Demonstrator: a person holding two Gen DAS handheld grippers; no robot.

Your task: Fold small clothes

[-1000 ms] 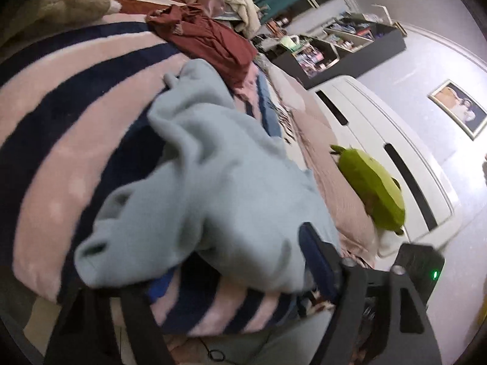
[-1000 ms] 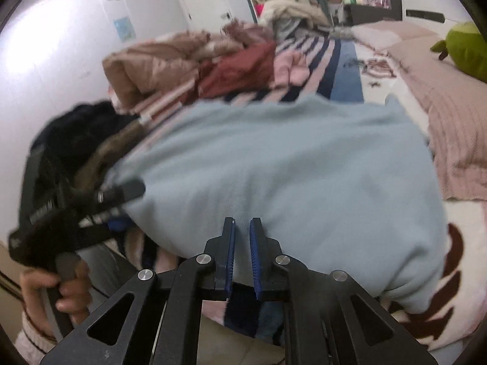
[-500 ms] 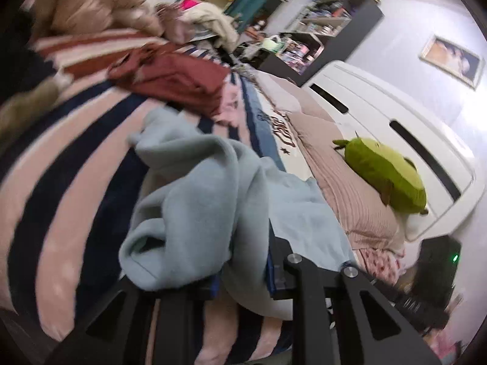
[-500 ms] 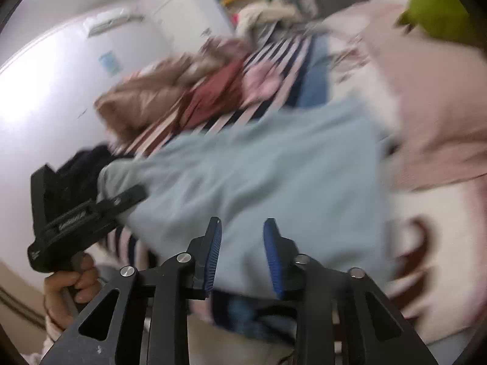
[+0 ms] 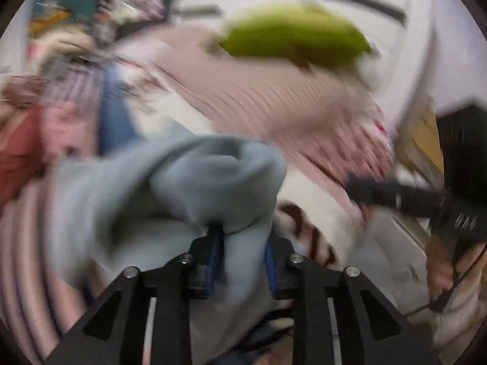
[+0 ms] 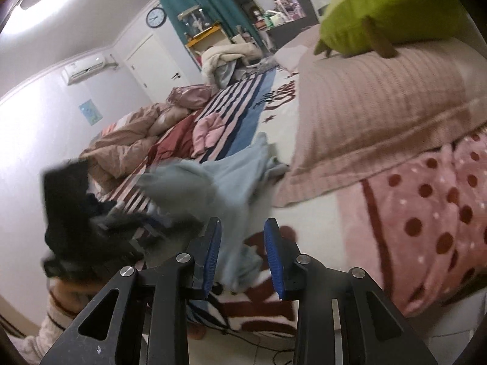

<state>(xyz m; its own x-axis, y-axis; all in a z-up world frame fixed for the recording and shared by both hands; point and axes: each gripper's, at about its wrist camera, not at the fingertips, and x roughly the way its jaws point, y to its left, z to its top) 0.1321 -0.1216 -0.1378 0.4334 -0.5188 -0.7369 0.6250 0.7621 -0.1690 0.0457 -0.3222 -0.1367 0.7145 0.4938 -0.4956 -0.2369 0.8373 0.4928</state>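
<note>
Your left gripper (image 5: 243, 254) is pinching a bunched fold of the light blue garment (image 5: 170, 188), with cloth gathered between its blue pads (image 5: 214, 258). This view is heavily blurred, so finer detail cannot be made out. The garment lies crumpled on the bed (image 6: 292, 115), just beside the striped pink pillow (image 6: 374, 118) and on the near side of it. That grip probably serves to lift one edge so the cloth can be carried over itself.

Your right gripper (image 6: 242, 254) is spread wide and holds nothing. It hovers above the bed's near edge, with the garment's lower part showing between and beyond its fingers (image 6: 275, 252). It looks ready to catch a second corner, though which part of the garment that would be is unclear.

A green plush toy (image 6: 392, 9) sits on top of the pillow. A pile of pink and dark red clothes (image 6: 194, 127) lies farther from the pillow, across the striped blanket (image 6: 240, 94). The fold appears barely begun.
</note>
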